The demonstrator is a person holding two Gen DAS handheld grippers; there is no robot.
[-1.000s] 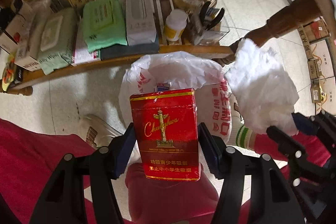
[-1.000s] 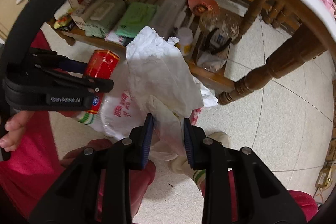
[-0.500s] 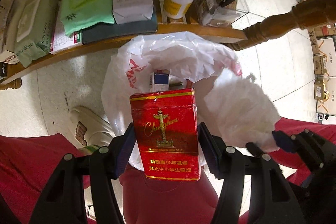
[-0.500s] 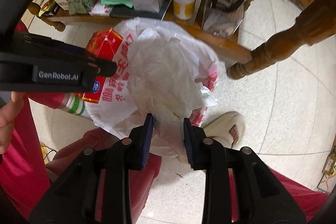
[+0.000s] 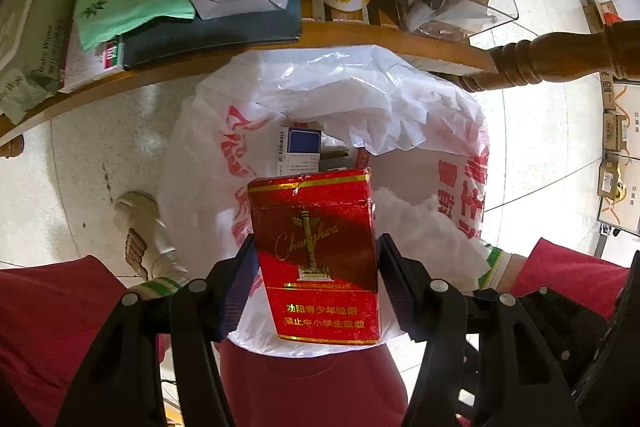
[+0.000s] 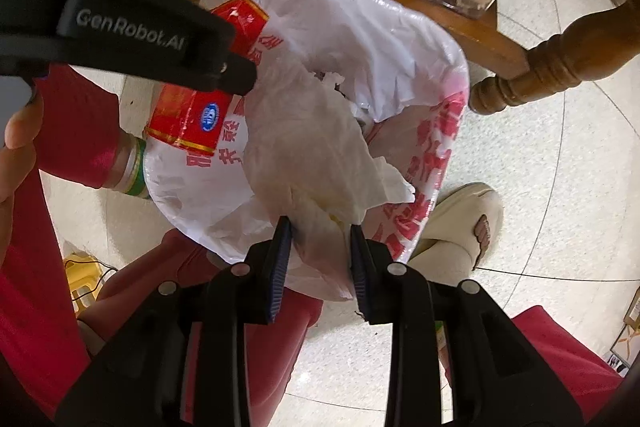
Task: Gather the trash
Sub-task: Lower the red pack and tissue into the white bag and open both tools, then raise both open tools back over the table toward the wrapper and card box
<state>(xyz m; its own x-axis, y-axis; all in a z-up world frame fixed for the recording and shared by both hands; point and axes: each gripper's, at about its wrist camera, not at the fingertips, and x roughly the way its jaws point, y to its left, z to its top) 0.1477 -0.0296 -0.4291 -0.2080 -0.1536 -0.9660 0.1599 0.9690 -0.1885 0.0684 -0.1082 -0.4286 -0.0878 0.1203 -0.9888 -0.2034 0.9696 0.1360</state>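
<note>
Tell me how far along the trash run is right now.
Already done: a blue and white box lies inside the white plastic bag. In hand: the left hand-held gripper clamps a red cigarette pack above the bag's mouth, and the right hand-held gripper pinches a crumpled tissue over it. Left: release both into the bag.
</note>
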